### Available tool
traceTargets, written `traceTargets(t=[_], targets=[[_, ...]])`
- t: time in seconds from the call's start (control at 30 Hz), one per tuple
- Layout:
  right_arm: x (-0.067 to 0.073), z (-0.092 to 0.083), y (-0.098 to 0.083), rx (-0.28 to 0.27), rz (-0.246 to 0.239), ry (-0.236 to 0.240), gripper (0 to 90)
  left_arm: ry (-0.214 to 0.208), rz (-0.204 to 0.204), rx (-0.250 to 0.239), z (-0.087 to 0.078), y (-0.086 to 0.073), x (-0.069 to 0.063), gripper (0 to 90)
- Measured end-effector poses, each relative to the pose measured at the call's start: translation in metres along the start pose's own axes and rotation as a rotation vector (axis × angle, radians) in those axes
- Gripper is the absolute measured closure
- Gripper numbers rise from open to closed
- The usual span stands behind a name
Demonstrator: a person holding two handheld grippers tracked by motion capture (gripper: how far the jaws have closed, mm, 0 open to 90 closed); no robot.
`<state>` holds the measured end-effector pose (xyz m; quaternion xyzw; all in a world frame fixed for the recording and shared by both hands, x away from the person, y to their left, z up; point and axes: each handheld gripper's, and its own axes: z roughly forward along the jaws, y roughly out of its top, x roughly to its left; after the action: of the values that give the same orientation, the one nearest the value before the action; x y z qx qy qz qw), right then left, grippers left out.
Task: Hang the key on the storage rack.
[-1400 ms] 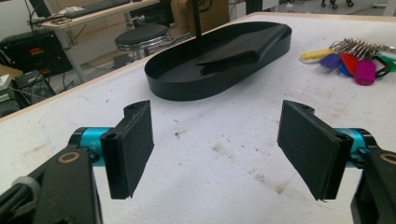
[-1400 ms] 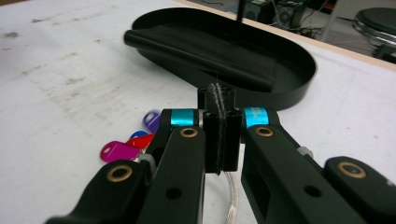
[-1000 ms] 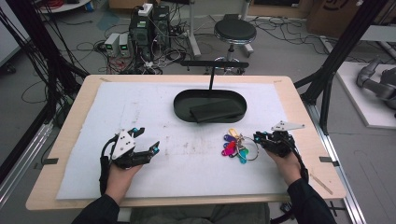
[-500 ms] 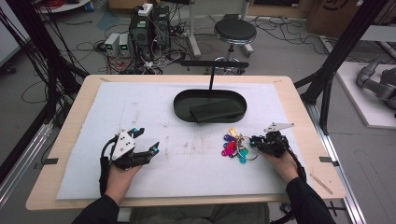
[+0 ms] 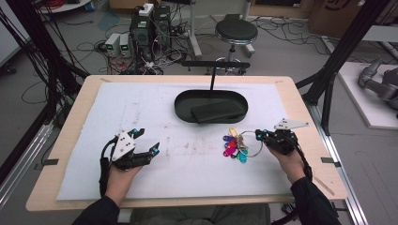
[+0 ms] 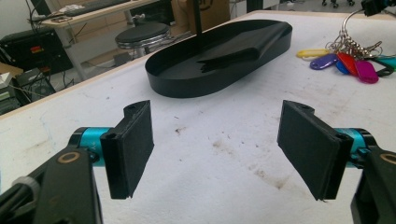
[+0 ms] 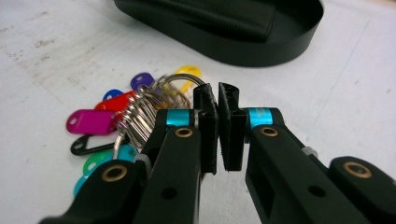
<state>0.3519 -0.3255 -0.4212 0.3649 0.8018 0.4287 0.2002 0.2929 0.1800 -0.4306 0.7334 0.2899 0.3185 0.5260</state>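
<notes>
Pads (image 7: 219, 119) of the right gripper (image 5: 259, 136) hide the exact contact, but its fingers, just closing, are clamped nearly together on the wire ring of the key bunch (image 5: 236, 143), whose coloured tags fan out on the surface just left of them. Left gripper (image 5: 146, 140) is well apart, fingers (image 6: 133, 144) spread wide and holding nothing, with the black tray (image 6: 219, 56) beyond them.
</notes>
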Motion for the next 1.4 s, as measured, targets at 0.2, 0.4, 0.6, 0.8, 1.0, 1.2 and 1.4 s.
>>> traceTargets(t=[0.2,0.4,0.6,0.8,1.0,1.2,1.4], targets=[[0.013,-0.007,0.014,0.012,-0.137,-0.052,88.3,0.004,-0.001,-0.004,0.0,0.0,0.0,26.8],[0.019,-0.012,0.023,0.005,-0.199,-0.086,88.4,0.0,0.003,-0.001,-0.001,0.0,0.0,26.8],[0.018,-0.018,0.033,-0.019,-0.196,-0.084,88.5,0.001,0.001,-0.005,-0.001,0.001,0.0,26.8],[0.015,-0.022,0.042,-0.03,-0.195,-0.079,88.5,0.0,0.002,-0.005,-0.001,0.0,0.0,26.8],[0.012,-0.024,0.051,-0.027,-0.166,-0.054,88.6,0.0,-0.001,-0.007,-0.001,0.0,0.0,26.8],[0.004,-0.03,0.059,-0.058,-0.092,-0.014,88.6,0.002,-0.001,-0.008,-0.002,0.0,0.0,26.8],[-0.002,-0.035,0.067,-0.083,-0.062,0.006,88.6,0.007,0.0,-0.01,-0.003,0.0,0.0,26.8]])
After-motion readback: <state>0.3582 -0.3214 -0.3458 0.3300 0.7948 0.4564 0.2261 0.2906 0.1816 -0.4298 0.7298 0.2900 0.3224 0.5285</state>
